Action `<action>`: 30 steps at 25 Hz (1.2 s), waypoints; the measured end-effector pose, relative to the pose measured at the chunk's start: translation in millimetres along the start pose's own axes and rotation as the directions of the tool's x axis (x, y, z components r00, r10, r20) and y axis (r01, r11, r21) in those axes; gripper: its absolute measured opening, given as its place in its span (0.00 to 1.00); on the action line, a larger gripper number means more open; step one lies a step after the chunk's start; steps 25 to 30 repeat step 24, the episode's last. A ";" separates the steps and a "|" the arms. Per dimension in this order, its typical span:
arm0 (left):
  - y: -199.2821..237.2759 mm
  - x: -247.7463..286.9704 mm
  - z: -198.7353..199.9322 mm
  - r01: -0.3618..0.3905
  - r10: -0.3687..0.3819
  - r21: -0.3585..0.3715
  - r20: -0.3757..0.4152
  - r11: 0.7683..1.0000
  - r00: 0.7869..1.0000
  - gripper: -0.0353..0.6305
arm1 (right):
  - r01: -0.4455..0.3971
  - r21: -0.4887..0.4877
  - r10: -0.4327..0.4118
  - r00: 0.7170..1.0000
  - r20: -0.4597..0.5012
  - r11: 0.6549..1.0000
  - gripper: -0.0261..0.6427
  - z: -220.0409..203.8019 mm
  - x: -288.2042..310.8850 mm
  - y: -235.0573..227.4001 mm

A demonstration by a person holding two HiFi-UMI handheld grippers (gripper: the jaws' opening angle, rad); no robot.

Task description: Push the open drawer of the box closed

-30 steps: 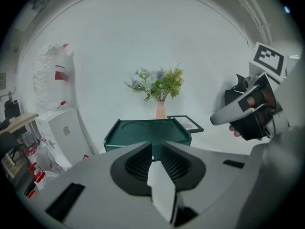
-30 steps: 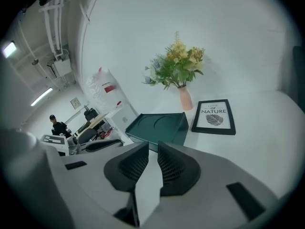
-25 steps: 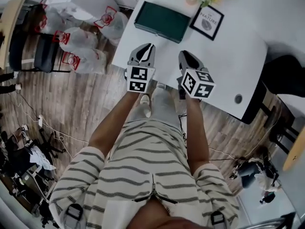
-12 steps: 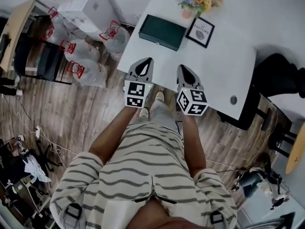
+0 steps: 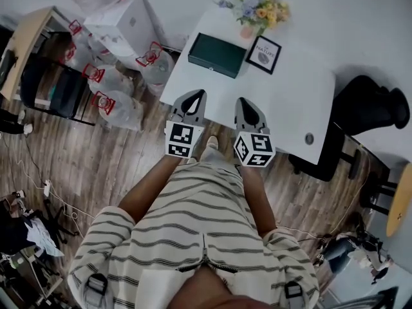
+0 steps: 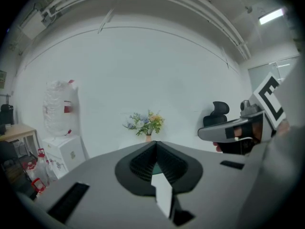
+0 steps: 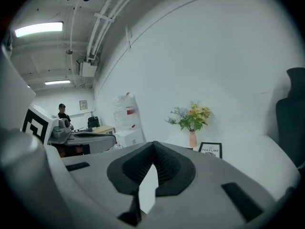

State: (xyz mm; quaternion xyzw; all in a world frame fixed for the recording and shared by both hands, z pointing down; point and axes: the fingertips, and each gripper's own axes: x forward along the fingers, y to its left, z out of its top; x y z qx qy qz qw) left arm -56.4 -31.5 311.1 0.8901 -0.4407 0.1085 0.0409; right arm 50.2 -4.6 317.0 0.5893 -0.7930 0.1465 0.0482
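Left gripper [image 5: 197,96]: jaws together, nothing between them, over the near edge of the table [image 5: 293,102].
Right gripper [image 5: 244,105]: jaws together too, empty, just beside the left one.
Box [image 5: 217,55]: green, flat on the table, at 12 o'clock from the left gripper, apart from both.
Flowers [image 5: 256,8]: at 1 o'clock from the box.
Frame [image 5: 262,54]: at 3 o'clock from the box.

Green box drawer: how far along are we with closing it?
Done: nothing visible; the green box sits untouched on the white table beside the framed picture, and whether its drawer is open can't be made out. In hand: nothing; the left gripper and right gripper are shut and empty, short of the box. Left: reach it and push the drawer in.
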 end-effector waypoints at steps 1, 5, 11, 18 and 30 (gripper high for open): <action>-0.2 -2.8 1.8 0.000 0.000 0.002 0.005 1.000 1.000 0.06 | 0.001 -0.001 -0.001 1.000 0.008 1.000 0.05 1.9 -2.1 1.2; 1.5 -8.8 8.0 -0.001 0.001 0.005 0.025 1.000 1.000 0.06 | 0.007 -0.020 -0.006 0.999 0.050 1.000 0.05 11.8 -6.1 2.3; 0.5 -7.8 13.4 0.000 0.000 -0.003 0.040 1.000 0.999 0.06 | 0.013 -0.022 -0.011 0.995 0.095 1.000 0.05 20.6 -8.6 -1.9; 3.5 -3.4 15.4 -0.003 0.005 -0.030 0.051 1.000 0.999 0.06 | 0.016 -0.028 -0.013 0.994 0.110 0.999 0.05 24.3 -6.4 -7.0; -2.5 1.0 20.0 -0.005 0.007 -0.034 0.060 0.999 0.998 0.06 | 0.030 -0.018 -0.028 0.992 0.122 0.999 0.05 28.0 -8.9 -16.1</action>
